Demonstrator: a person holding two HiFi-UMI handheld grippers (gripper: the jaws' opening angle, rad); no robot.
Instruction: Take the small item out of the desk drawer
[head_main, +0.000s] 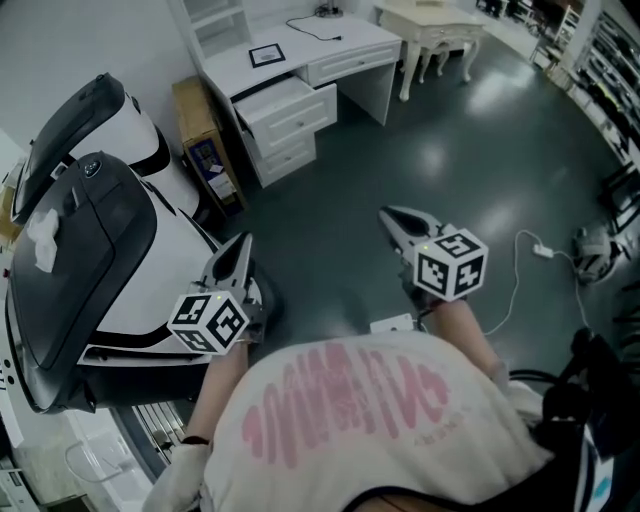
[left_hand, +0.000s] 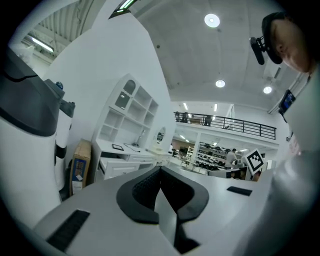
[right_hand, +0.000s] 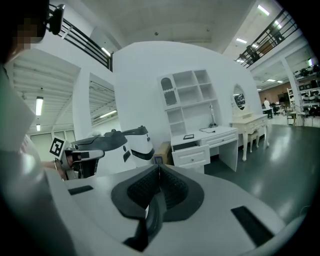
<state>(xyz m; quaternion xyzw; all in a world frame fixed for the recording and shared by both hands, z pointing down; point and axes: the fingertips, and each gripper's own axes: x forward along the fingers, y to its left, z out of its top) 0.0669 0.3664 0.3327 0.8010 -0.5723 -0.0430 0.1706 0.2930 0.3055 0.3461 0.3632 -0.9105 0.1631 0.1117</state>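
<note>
**Drawer retrieval: tools shut, item unseen, long approach ahead**

Item wanted: small item, not visible in any view. Presumed inside the open top drawer (head_main: 287, 103) of the white desk (head_main: 330, 50), far across the dark floor (head_main: 400, 150). Drawer interior hidden from this angle.

Handling, judged from the task wording only: probably light, work for one gripper. Stiffness, slipperiness and fragility impossible to tell while unseen. Best taken across its narrowest span, from above, with a gentle squeeze until better known.

Tools: left gripper (head_main: 241, 247), pads pressed together, nothing between. Right gripper (head_main: 392, 214), likewise closed tight and empty. Both held low before the person's body, pointed towards the desk and well apart from it. To be spread before any reach into the drawer.

Edges to mind: drawer front and side walls, pulled out past the lower drawers. Desktop edge probably over the drawer's rear part, leaving entry from the front and above. Framed tablet (head_main: 267, 55) and black cable (head_main: 315, 28) on the desktop, apart from the drawer.

Obstructions: large white-and-black machine (head_main: 90, 220) on the left, just beside the left gripper. Cardboard box (head_main: 205, 140) between machine and desk, near the drawer's left side. Cream dressing table (head_main: 430, 25) to the desk's right. White floor cable (head_main: 520, 270) with plug, off to the right.

Open room: broad bare floor between person and desk, widest on the right-hand approach.
</note>
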